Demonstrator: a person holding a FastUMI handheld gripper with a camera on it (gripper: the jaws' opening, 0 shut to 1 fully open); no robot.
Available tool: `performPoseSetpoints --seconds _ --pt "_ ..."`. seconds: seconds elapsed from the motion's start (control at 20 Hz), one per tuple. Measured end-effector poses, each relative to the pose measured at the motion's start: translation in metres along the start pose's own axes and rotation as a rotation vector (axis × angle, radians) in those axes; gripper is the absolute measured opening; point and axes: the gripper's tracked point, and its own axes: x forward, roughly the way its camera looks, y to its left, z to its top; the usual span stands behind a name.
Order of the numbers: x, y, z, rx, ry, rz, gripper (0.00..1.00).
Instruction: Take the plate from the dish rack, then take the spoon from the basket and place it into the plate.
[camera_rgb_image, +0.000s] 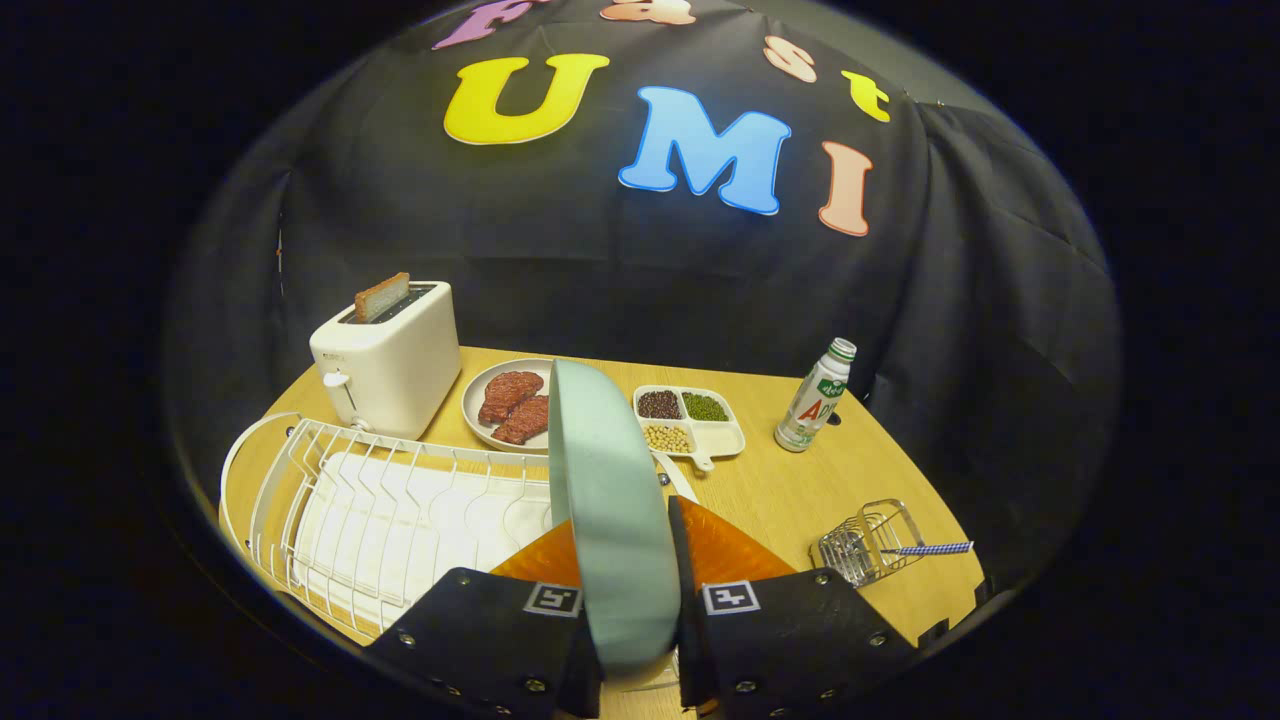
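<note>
Plate (610, 500) stands on edge, pinched between the gripper (628, 560) fingers, held beside the dish rack (380, 510) above the table (780, 490).

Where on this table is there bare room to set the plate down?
The gripper holds the plate on edge. Bare wood lies between divided tray, bottle and basket. Crowded by the dish rack, toaster and meat plate.
</note>
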Motion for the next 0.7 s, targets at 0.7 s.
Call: performPoseSetpoints --seconds 0.7 --pt "-0.058 -0.033 0.028 -0.034 -0.092 -0.068 0.29"
